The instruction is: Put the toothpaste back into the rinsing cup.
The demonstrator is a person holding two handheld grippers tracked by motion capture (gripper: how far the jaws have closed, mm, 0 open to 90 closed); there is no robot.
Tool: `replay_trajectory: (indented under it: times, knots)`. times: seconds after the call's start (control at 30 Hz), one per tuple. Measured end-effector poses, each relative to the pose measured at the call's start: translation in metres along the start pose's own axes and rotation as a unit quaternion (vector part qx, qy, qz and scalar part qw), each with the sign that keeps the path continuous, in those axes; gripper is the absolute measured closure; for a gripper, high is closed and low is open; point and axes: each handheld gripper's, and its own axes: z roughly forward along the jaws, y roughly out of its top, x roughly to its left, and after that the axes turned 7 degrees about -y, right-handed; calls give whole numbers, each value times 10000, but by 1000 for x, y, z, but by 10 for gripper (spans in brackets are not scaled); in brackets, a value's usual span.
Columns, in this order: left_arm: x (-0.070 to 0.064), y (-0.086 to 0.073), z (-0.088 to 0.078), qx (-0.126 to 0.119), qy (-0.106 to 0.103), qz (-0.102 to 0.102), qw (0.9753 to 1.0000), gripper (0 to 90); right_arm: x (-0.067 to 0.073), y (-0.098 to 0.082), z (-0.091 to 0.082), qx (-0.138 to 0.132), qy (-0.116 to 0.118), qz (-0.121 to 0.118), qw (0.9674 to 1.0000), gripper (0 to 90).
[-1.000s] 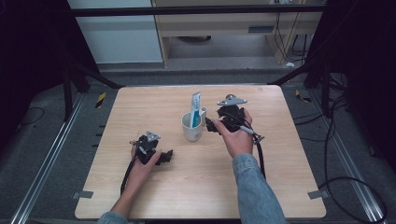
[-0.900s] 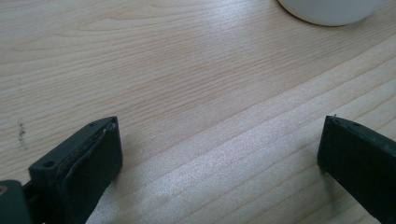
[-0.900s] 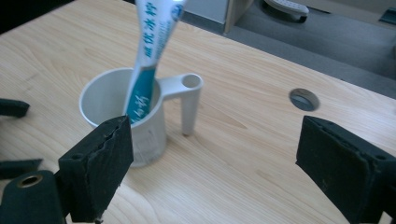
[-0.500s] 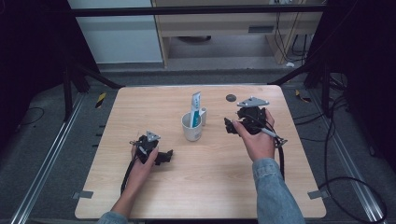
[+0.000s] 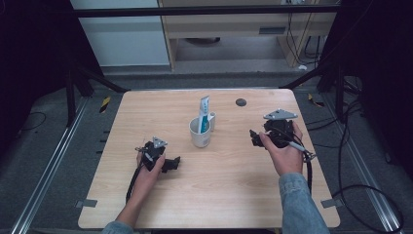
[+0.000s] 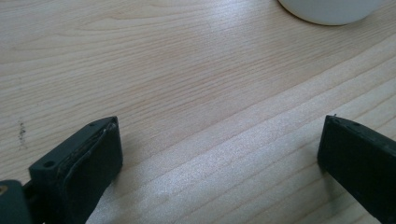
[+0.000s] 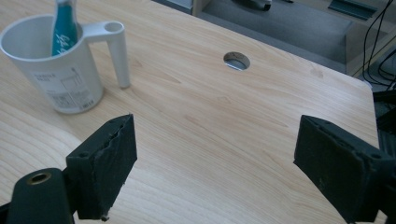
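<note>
A white cup [image 5: 200, 131] with a handle stands near the middle of the wooden table [image 5: 214, 195], and a teal and white tube [image 5: 204, 113] leans upright inside it. In the right gripper view the cup [image 7: 56, 70] and tube [image 7: 64, 25] sit at the upper left. My right gripper [image 5: 254, 138] is held to the right of the cup, jaws wide apart and empty. My left gripper [image 5: 174, 163] rests low on the table, in front and to the left of the cup, open with bare wood between its jaws. The cup's base [image 6: 329, 10] peeks in at the top of the left gripper view.
A round cable hole [image 5: 240, 102] lies in the table behind the right gripper, seen as the hole [image 7: 236, 60] in the right gripper view. Cables [image 5: 307, 161] trail from both grippers toward the front edge. A wooden desk stands beyond the far edge.
My right gripper has drawn back from the cup, moving right and toward the front, leaving the tube standing in the cup. The left gripper has stayed put.
</note>
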Motion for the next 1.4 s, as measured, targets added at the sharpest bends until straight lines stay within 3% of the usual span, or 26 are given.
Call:
replay_trajectory:
  times: [0.37,0.8,1.1,1.4]
  knots:
    - [0,0,0,0,-2,3,10000,0,-18,-25,24,331,-144,102,9993,124]
    - [0,0,0,-3,-11,10,10000,0,-13,-63,72,854,-22,255,9960,108]
    - [0,0,0,9,-34,38,10000,0,-12,-84,97,990,41,445,9941,105]
    - [0,0,0,10,-46,48,10000,0,-9,-89,109,825,127,693,9941,95]
